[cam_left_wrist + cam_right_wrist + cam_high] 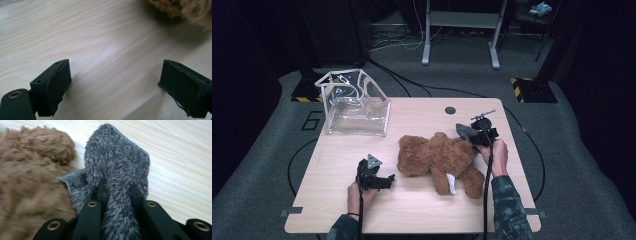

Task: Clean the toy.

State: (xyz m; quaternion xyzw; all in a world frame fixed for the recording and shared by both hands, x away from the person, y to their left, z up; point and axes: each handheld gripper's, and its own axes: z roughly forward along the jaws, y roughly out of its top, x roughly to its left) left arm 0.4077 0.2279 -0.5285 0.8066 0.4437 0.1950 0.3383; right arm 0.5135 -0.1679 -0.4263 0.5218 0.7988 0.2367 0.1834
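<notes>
A brown teddy bear lies on its side in the middle of the wooden table. My right gripper is at the bear's far right side, shut on a fuzzy grey cloth that sticks out past its jaws, next to the bear's fur. Left of the bear, my left gripper rests low over the table with its jaws wide open and nothing between them. In the left gripper view the two fingers frame bare wood, and a bit of bear fur shows at the top right.
A clear plastic bag with a white frame stands at the table's back left corner. A small dark round hole sits near the back edge. Behind the table are floor cables and a grey stand's legs.
</notes>
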